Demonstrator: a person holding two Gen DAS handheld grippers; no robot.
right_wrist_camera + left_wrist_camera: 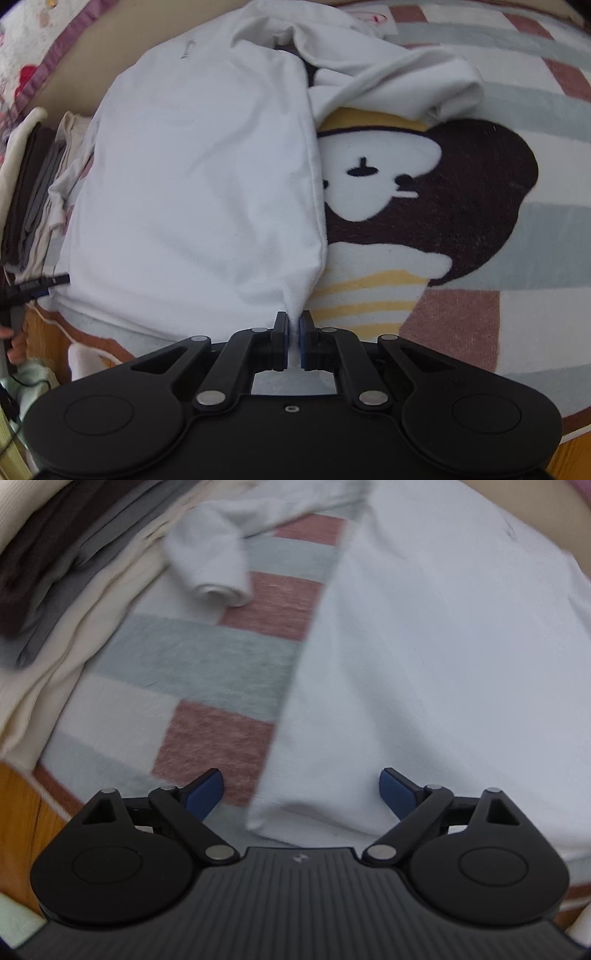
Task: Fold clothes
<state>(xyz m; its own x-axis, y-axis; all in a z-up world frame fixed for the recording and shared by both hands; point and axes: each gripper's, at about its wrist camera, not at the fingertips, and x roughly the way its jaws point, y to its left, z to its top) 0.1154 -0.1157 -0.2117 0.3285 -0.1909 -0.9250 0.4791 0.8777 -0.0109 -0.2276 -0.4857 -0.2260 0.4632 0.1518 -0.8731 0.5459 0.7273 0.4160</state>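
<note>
Lying on a checked blanket printed with a cartoon figure, the white shirt runs lengthwise away from the right gripper, hem near, collar far. A small grey print near the shirt's far end is too small to read. The right gripper's jaws are pressed together on the shirt's near right hem corner. One sleeve is bunched beyond the cartoon figure; the other sleeve lies rolled left of the shirt. The left gripper hovers at the shirt's near left corner, jaws spread wide, holding nothing. A stack of folded clothes sits left of the shirt.
</note>
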